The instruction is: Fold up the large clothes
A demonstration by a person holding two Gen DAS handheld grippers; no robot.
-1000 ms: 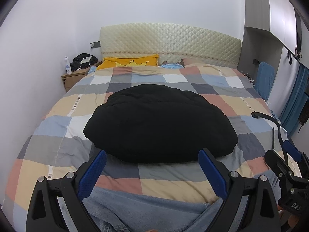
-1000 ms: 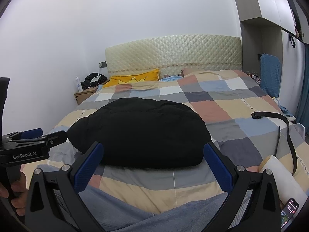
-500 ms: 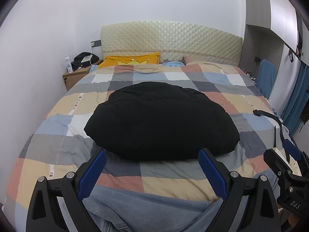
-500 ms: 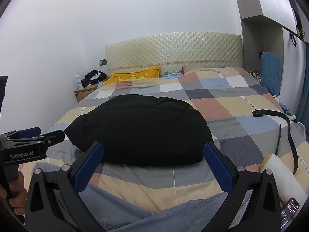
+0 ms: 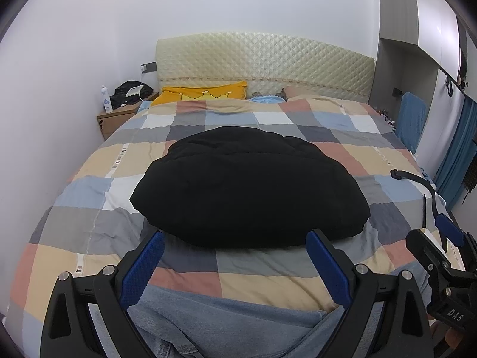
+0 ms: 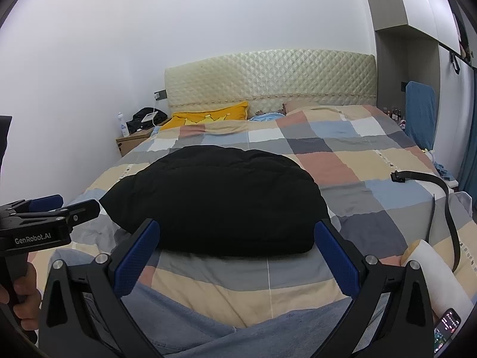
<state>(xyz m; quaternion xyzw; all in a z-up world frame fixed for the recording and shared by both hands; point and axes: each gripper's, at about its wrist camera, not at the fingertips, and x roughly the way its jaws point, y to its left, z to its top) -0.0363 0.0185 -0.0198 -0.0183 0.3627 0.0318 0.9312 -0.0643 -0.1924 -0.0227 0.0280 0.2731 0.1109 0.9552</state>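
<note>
A bed under a checked quilt of peach, blue, grey and white fills both views, with white walls around it. Nearest of all, at the foot of the bed, a pale blue denim garment lies crumpled under both tools; it looks like jeans, though only its near edge shows, so I cannot be sure. The left gripper hangs over this denim with its jaws spread wide and nothing between them, and the right gripper is the same, wide open and empty. Over the last second both cameras have risen a little and drawn slightly back: more of the denim and more of the quilt in front of the black bundle now show, while nothing on the bed has shifted. I read that as a pause between garments, not a grasp in progress.

Past the denim, in the middle of the bed, sits a thick black padded garment, already gathered into a rounded, compact bundle and probably finished. To the right lie a black strap and a white roll. At the head are a yellow pillow and the quilted headboard. The denim is the likely next piece, and it needs spreading flat first
</note>
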